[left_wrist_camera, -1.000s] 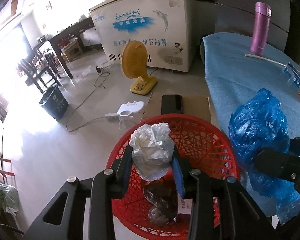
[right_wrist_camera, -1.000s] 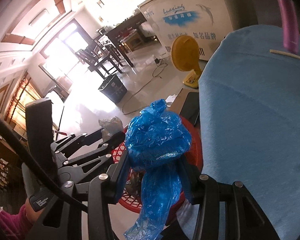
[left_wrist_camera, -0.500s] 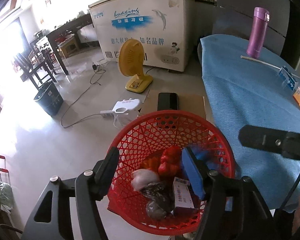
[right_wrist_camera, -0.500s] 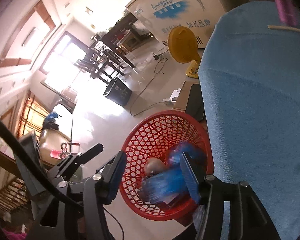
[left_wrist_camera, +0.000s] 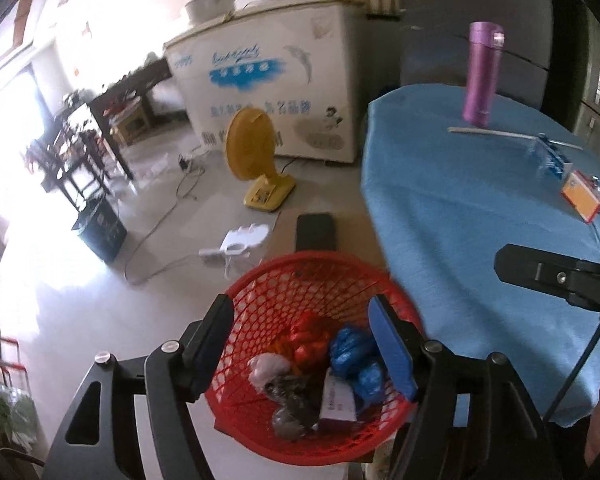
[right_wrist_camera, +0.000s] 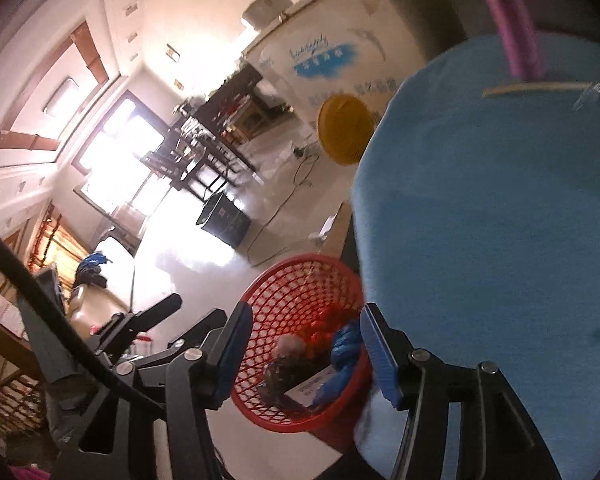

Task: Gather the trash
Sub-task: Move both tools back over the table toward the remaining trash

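Both the left tongs [left_wrist_camera: 300,344] and right tongs [right_wrist_camera: 304,352] are held spread and empty above the red basket [left_wrist_camera: 260,280], where the trash is seen dropped, so further scraps on the blue table [left_wrist_camera: 460,208] ahead are probably to be fetched next.

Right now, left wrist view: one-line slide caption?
Open left gripper above red basket holding blue bag and other trash.
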`<action>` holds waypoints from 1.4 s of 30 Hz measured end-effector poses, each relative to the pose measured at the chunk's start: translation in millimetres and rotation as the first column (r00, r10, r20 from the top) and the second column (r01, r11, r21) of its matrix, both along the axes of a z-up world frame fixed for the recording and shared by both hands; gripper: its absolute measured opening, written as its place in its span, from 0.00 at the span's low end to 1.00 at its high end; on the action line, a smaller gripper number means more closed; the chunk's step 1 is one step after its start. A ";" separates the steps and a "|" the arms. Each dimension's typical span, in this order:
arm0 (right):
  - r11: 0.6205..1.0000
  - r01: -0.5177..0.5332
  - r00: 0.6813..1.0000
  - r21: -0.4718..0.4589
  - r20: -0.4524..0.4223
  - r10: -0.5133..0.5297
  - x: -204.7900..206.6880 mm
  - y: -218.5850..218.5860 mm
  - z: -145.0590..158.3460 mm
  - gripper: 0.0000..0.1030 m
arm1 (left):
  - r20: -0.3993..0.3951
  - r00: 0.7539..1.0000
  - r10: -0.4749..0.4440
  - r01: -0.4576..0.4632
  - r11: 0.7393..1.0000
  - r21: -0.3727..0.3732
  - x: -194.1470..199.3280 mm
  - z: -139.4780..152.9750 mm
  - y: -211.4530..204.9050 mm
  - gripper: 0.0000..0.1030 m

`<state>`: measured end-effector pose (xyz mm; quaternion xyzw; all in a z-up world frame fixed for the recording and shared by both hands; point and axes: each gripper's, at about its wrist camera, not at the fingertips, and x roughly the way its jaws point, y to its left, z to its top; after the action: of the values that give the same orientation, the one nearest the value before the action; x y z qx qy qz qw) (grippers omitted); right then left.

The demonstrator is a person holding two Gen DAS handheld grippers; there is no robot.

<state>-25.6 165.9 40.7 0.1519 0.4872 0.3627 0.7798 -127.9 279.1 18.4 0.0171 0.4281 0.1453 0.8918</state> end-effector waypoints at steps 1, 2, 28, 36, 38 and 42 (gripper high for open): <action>1.000 0.015 1.000 -0.006 0.022 -0.015 -1.9 -7.7 5.9 0.58 | 0.009 1.000 -0.013 0.012 1.000 0.010 1.2 4.5 -6.8 0.69; 1.000 0.027 0.999 -0.010 0.037 -0.026 -2.4 -14.2 11.0 0.58 | 0.018 1.000 -0.025 0.024 1.000 0.020 2.1 8.9 -13.4 0.70; 0.868 0.496 0.816 0.032 0.325 -0.479 -40.4 -248.1 122.4 0.64 | 0.193 0.895 -0.403 0.339 0.893 0.295 24.6 116.7 -220.9 0.75; 0.828 0.558 0.780 0.062 0.302 -0.548 -43.8 -296.2 121.3 0.64 | 0.175 0.870 -0.461 0.391 0.861 0.326 35.7 118.1 -263.6 0.75; 0.820 0.568 0.774 0.068 0.294 -0.560 -43.3 -305.1 118.0 0.64 | 0.166 0.866 -0.471 0.401 0.854 0.332 39.1 117.1 -272.0 0.75; 0.807 0.585 0.766 0.076 0.275 -0.581 -41.8 -320.6 110.3 0.64 | 0.151 0.859 -0.490 0.420 0.841 0.341 45.8 114.5 -287.0 0.75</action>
<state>-67.5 -154.6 151.0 0.2359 0.3009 0.1171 0.9166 -82.1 -8.0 133.0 0.2352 0.2777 -0.0085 0.9314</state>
